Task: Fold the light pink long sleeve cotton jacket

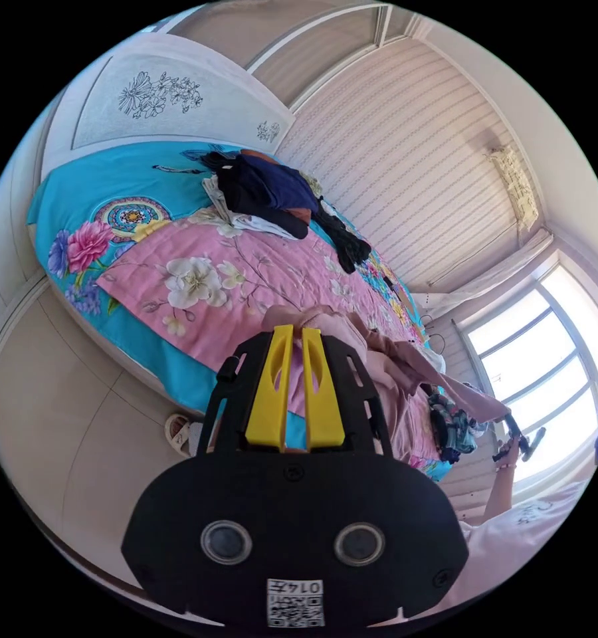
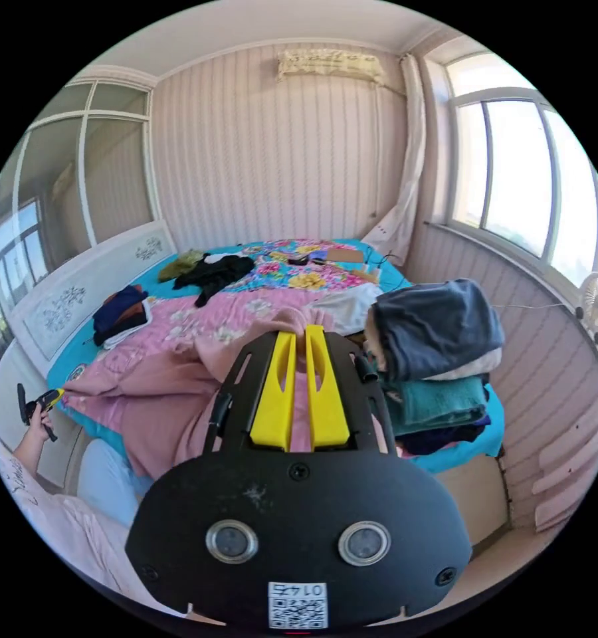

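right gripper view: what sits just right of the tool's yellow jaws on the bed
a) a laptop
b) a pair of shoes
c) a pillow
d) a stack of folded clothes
d: a stack of folded clothes, dark blue on top and teal below, sits on the bed's near corner beside the right tool, whose jaws pinch the pink jacket.

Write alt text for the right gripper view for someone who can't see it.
A yellow two-jawed claw is pinched shut on a light pink jacket spread over a floral bed. A stack of folded clothes sits beside it near the window, and a hand holds the other claw at the jacket's far edge.
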Tool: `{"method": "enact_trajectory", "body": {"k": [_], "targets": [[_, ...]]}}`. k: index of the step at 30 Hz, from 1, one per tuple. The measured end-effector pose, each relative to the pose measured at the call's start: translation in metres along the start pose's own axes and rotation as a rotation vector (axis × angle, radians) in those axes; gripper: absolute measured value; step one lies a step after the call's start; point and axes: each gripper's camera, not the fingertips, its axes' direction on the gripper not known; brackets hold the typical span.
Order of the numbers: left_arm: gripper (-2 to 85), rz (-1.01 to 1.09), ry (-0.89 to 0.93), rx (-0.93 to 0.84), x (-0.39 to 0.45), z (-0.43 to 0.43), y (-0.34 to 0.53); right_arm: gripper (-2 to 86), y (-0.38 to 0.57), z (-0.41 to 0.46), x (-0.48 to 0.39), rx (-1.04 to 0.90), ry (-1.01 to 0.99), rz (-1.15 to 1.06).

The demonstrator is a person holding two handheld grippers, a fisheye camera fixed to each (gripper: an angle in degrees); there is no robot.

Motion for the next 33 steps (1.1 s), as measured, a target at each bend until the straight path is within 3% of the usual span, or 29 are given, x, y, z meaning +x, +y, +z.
{"method": "enact_trajectory", "body": {"k": [3,6,9,12,14,18,23,27,28,31,33], "targets": [[0.1,-0.045,0.011,-0.086,-0.011,0.004,-0.005,3.0,-0.004,0.016,0.011,-0.123,0.171,0.024],[-0.4,-0.011,-0.040,-0.101,-0.012,-0.011,-0.006,4.9,0.006,0.033,0.008,-0.245,0.198,0.054],[-0.8,0.030,-0.199,-0.036,-0.007,-0.042,-0.012,7.7,0.019,0.040,-0.018,-0.282,0.230,-0.032],[-0.5,0.168,-0.226,-0.035,0.019,-0.046,-0.031,9.8,0.022,0.051,-0.056,-0.297,0.264,-0.171],[0.2,0.270,-0.205,-0.071,0.042,-0.027,-0.045,10.7,0.018,0.058,-0.084,-0.271,0.205,-0.247],[5.6,0.366,-0.016,-0.177,0.086,0.056,-0.082,17.4,-0.002,0.079,-0.146,-0.173,-0.138,-0.279],[10.3,0.524,-0.057,-0.355,0.132,0.172,-0.106,20.8,-0.010,0.140,-0.204,-0.348,-0.510,-0.318],[12.4,0.613,-0.212,-0.577,0.138,0.248,-0.092,18.2,0.020,0.198,-0.231,-0.636,-0.407,-0.446],[12.3,0.630,-0.234,-0.548,0.138,0.251,-0.084,15.3,0.027,0.201,-0.231,-0.666,-0.367,-0.487],[9.8,0.648,-0.189,-0.502,0.139,0.239,-0.077,10.2,0.028,0.186,-0.218,-0.605,-0.421,-0.447],[3.2,0.602,-0.112,-0.536,0.138,0.230,-0.079,7.0,0.024,0.172,-0.210,-0.570,-0.431,-0.424]]}}
